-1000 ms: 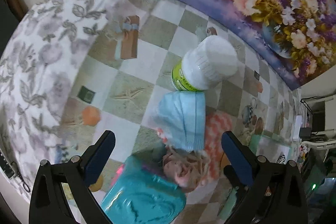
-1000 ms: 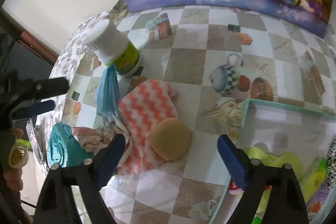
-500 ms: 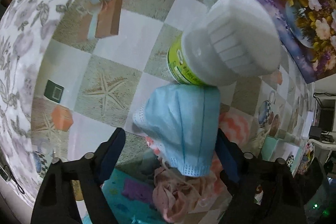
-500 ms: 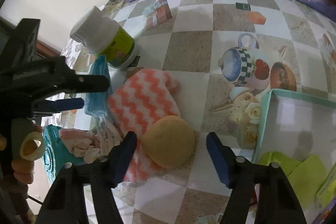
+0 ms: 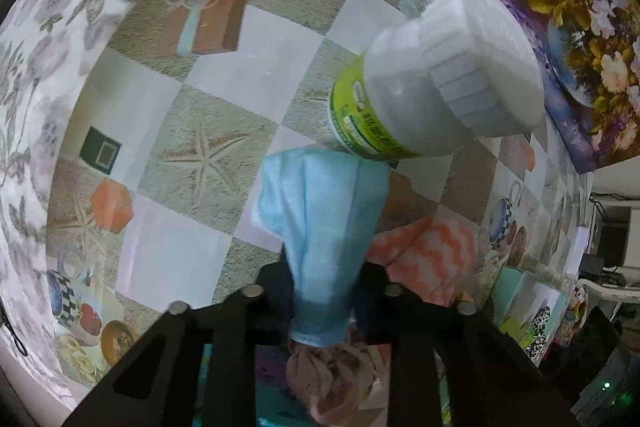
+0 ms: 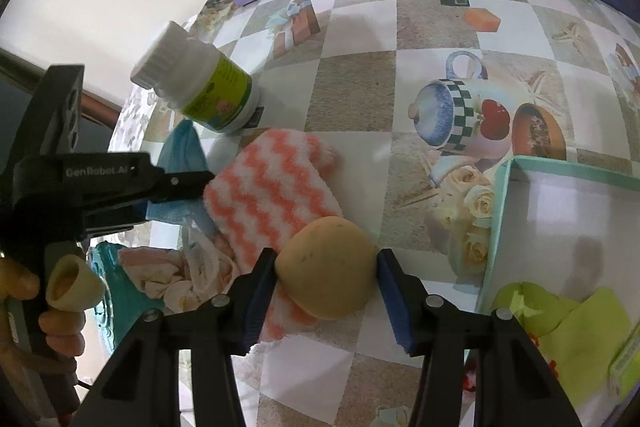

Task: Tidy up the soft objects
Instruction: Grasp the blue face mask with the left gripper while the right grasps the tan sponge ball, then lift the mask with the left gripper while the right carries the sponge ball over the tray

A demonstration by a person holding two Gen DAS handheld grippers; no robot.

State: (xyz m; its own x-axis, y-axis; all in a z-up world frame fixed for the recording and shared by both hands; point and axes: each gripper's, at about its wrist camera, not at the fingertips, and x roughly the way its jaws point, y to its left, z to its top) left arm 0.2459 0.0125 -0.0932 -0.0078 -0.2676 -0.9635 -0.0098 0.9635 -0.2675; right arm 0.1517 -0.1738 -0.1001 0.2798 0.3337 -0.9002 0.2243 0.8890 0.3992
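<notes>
From the left wrist view, the left hand-held gripper (image 5: 322, 291) is clamped on the lower part of a light blue face mask (image 5: 324, 223), its fingers drawn close together with the cloth bunched between them. The mask's upper edge lies against the base of a white bottle with a green label (image 5: 436, 75) that stands on the patterned counter (image 5: 172, 147). A crumpled pink cloth (image 5: 336, 379) sits below the fingers, and an orange-and-white zigzag cloth (image 5: 428, 251) lies to the right.

From the right wrist view, the right hand-held gripper (image 6: 326, 277) has its blue pads (image 6: 390, 291) touching both sides of a round tan sponge (image 6: 326, 277), which rests on the zigzag cloth (image 6: 268, 195). The left hand-held gripper (image 6: 192, 181) appears at left, pinching the mask (image 6: 180, 155) just beside the bottle (image 6: 196, 83). A teal-rimmed box (image 6: 500, 211) at right holds yellow-green cloth (image 6: 576, 323).
</notes>
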